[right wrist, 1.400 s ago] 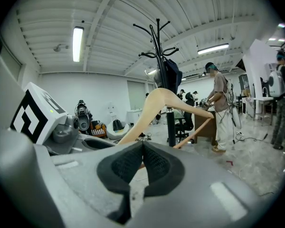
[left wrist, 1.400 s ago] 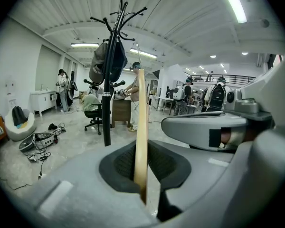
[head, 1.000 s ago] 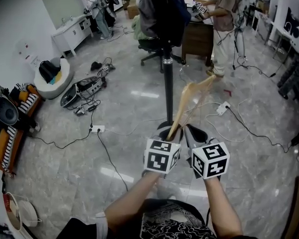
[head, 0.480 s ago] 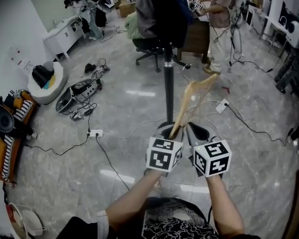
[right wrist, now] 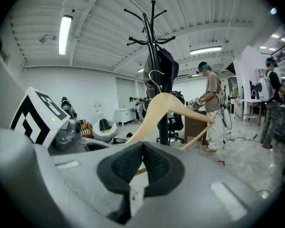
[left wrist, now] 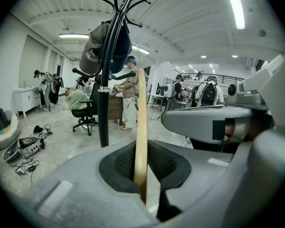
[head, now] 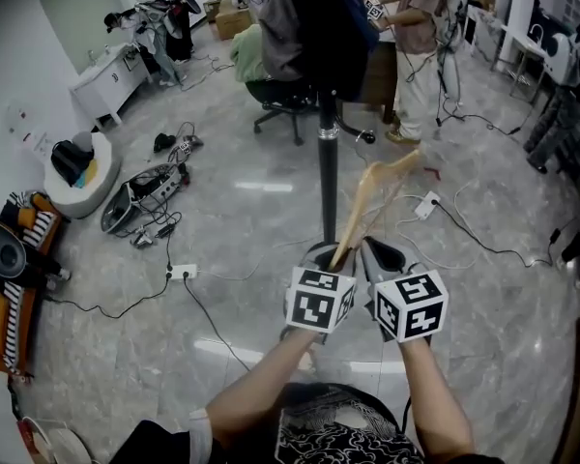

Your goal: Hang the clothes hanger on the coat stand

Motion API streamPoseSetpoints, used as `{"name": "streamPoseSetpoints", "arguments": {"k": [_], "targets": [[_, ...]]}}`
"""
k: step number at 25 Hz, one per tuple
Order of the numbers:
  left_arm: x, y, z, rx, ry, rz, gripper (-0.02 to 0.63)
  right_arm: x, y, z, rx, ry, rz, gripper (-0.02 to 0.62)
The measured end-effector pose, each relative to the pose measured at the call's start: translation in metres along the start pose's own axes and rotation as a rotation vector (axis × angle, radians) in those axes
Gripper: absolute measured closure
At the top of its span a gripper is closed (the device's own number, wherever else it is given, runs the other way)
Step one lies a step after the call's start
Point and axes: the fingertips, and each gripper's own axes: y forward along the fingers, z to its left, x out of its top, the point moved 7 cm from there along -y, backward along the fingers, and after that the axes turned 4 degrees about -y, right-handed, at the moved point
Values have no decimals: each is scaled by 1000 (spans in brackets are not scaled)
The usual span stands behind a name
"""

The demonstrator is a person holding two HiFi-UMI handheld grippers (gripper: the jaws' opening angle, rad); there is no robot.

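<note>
A pale wooden clothes hanger (head: 369, 196) with a metal hook (right wrist: 154, 77) rises from my left gripper (head: 331, 259), which is shut on its lower end. In the left gripper view the hanger (left wrist: 141, 127) stands edge-on between the pads of the left gripper (left wrist: 143, 163). My right gripper (head: 382, 261) sits close beside it on the right, its pads (right wrist: 152, 163) pressed together with nothing between them. The hanger (right wrist: 164, 106) shows just beyond them. The black coat stand (head: 327, 153) stands straight ahead, its top hooks (right wrist: 149, 20) above hung dark bags and a cap (left wrist: 92, 56).
Cables and a power strip (head: 184, 273) trail over the marble floor. An office chair (head: 280, 104) and a desk stand behind the stand, with a person (head: 416, 37) beside them. Bags and gear (head: 140, 187) lie at the left. More people stand at the far right (right wrist: 268, 103).
The view has drifted forward and the coat stand sits slightly nearer. Both grippers keep the same pose, with the hanger still held upright in the left one.
</note>
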Motion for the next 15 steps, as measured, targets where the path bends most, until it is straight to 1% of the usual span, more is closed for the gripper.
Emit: {"name": "streamPoseSetpoints", "arguments": {"k": [9, 15], "targets": [[4, 18, 30, -37, 28, 22, 563, 6, 27, 2, -44, 3, 4, 595], [8, 33, 43, -54, 25, 22, 563, 8, 40, -3, -65, 4, 18, 595]]}}
